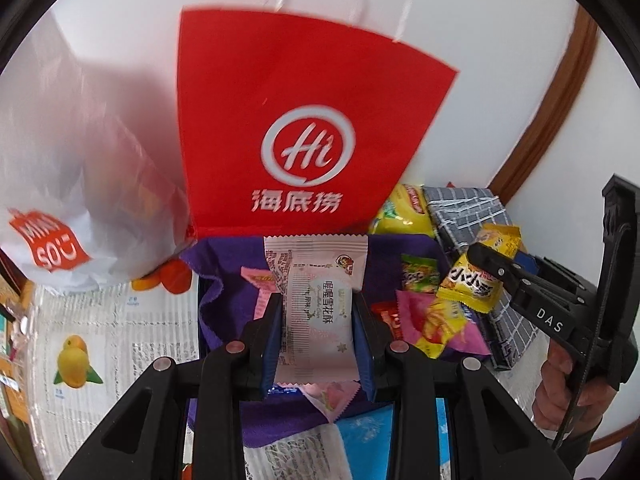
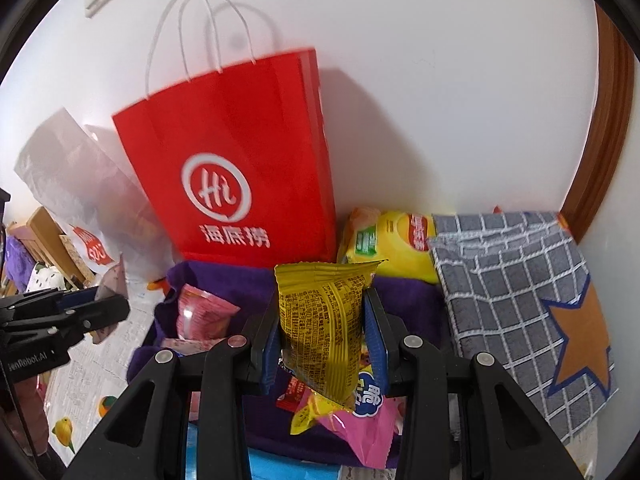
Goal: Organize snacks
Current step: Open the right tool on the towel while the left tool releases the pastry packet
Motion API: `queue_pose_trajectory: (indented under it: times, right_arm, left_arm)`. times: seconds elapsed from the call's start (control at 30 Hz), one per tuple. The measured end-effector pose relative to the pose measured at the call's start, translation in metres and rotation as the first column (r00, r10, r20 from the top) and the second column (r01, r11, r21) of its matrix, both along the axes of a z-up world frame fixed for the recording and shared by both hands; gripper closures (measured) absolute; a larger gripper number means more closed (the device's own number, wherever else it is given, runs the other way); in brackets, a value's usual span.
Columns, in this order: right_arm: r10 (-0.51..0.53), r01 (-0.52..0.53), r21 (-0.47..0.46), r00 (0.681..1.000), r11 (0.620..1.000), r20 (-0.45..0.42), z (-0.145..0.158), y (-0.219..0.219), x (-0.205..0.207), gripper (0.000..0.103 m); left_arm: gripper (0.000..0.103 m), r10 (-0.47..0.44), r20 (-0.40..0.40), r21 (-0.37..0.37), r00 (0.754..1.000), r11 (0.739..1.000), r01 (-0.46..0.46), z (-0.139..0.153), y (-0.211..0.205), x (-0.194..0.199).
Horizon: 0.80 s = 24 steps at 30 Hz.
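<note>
The left tool [image 1: 316, 320] pinches a pale pink snack packet [image 1: 316, 308] across its width, its long axis running straight ahead toward the red paper bag [image 1: 296, 120]. The right tool [image 2: 324, 340] clamps a yellow snack packet [image 2: 320, 328], also lengthwise forward, above a purple-lined bin [image 2: 404, 304] of mixed snacks.
</note>
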State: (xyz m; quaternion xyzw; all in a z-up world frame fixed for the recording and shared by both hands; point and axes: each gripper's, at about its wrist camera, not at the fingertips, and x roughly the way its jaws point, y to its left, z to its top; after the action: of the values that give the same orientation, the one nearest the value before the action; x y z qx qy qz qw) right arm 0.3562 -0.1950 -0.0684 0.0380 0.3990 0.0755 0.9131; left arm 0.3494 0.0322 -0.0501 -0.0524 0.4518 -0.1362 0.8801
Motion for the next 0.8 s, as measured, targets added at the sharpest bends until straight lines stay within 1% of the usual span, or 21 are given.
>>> queue_pose_trajectory:
  times: [0.07,0.13,0.27,0.4,0.5,0.67,0.8]
  right_arm:
    - [0.001,-0.001,-0.009,1.000,1.000,-0.031,-0.011,0.000,0.008,0.066]
    - [0.006,-0.006,-0.005,0.999,1.000,-0.040,-0.016,0.000,0.011,0.066]
    - [0.044,-0.045,-0.025,0.998,0.999,-0.051,-0.023,0.008,0.013,0.066]
    - [0.078,-0.081,-0.026,0.992,0.996,-0.101,-0.038,0.016,0.019,0.067]
    - [0.075,-0.082,-0.054,0.989,0.995,-0.131,-0.048,0.020,0.023,0.067]
    - [0.074,-0.085,-0.059,0.982,0.995,-0.176,-0.059,0.020,0.028,0.067]
    - [0.058,-0.069,-0.044,0.975,0.997,-0.213,-0.067,0.018,0.033,0.066]
  left_arm:
    - [0.072,0.004,-0.019,0.011,1.000,1.000,-0.004,-0.008,-0.001,0.005]
    - [0.072,-0.004,-0.029,0.004,1.000,1.000,0.004,-0.013,-0.002,0.008]
    - [0.072,-0.013,-0.050,-0.001,0.999,1.000,0.013,-0.021,-0.007,0.012]
    - [0.072,-0.019,-0.070,0.007,0.997,1.000,0.020,-0.030,-0.011,0.015]
    - [0.072,-0.023,-0.078,0.009,0.997,1.000,0.024,-0.033,-0.013,0.016]
    - [0.072,-0.023,-0.089,0.008,0.996,1.000,0.024,-0.035,-0.012,0.017]
    - [0.072,-0.028,-0.102,0.001,0.994,1.000,0.028,-0.039,-0.013,0.019]
